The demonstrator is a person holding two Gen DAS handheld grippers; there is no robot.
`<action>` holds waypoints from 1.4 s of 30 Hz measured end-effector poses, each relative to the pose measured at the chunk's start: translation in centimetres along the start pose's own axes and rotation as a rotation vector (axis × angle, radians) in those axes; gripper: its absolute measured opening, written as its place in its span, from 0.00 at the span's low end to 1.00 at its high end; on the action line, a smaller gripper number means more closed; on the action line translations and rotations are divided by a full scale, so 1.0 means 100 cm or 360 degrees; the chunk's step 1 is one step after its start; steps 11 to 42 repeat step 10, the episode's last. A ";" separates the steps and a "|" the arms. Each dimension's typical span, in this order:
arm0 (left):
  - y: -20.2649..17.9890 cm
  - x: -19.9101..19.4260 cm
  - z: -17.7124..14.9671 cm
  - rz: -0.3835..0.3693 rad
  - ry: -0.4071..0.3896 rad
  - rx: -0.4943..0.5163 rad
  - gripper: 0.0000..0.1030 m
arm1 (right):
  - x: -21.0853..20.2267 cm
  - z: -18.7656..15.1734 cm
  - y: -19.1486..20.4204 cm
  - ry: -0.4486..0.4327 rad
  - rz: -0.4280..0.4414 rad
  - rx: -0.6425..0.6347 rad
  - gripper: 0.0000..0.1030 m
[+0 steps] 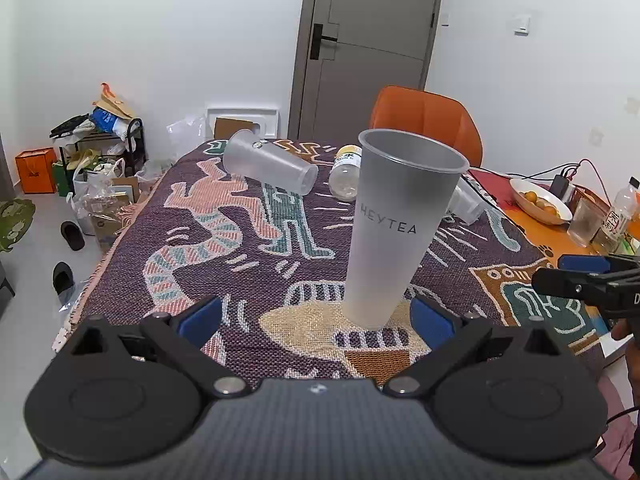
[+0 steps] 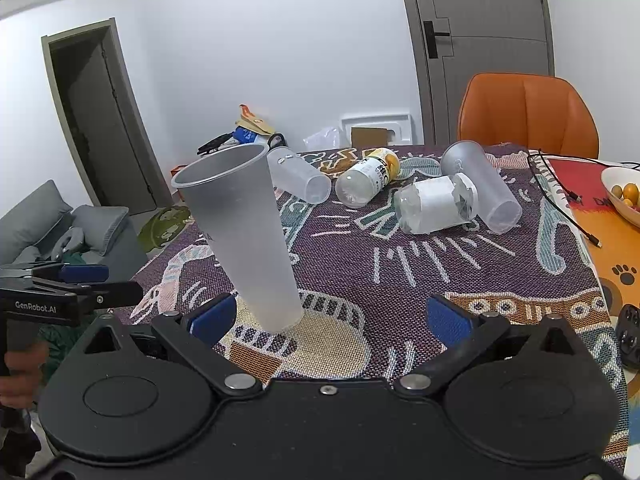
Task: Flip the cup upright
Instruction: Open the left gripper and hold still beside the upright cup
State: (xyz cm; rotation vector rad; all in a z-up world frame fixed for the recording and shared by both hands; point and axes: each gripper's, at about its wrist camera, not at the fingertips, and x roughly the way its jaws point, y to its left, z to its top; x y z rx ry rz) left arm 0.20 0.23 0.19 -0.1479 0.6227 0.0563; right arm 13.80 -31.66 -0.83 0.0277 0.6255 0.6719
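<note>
Frosted cup (image 1: pixel 394 228) marked HEYTEA stands upright, mouth up, on the patterned woven cloth (image 1: pixel 248 240) that covers the table, near the front edge. Farther back on the cloth lie a second frosted cup (image 1: pixel 269 162) on its side, a yellow-capped bottle (image 2: pixel 366 180), a clear jar (image 2: pixel 434 204) with a white label, and another tipped cup (image 2: pixel 482 186) to the right. An orange chair (image 1: pixel 428 120) sits at the far side before a grey door (image 1: pixel 368 36), and a bowl of small oranges (image 1: pixel 538 200) rests on the right part of the table. Boxes and bags crowd the floor to the left, with a grey sofa (image 2: pixel 44 232) seen in the right wrist view. The left gripper (image 1: pixel 316 318) is spread wide and holds nothing; the cup's base stands between its blue fingers, close to the right one, though contact is unclear. The right gripper (image 2: pixel 340 316) is also spread wide and empty, with the cup just beside its left finger.
</note>
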 end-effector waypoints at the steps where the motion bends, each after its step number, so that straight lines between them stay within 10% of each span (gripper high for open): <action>1: 0.001 0.000 0.000 0.0003 0.0001 -0.0003 0.97 | 0.000 0.000 0.000 0.0001 -0.0001 0.0000 1.00; 42: 0.004 0.001 0.001 0.0017 -0.0008 -0.0021 0.97 | 0.004 0.000 0.002 0.0015 0.0011 0.0002 1.00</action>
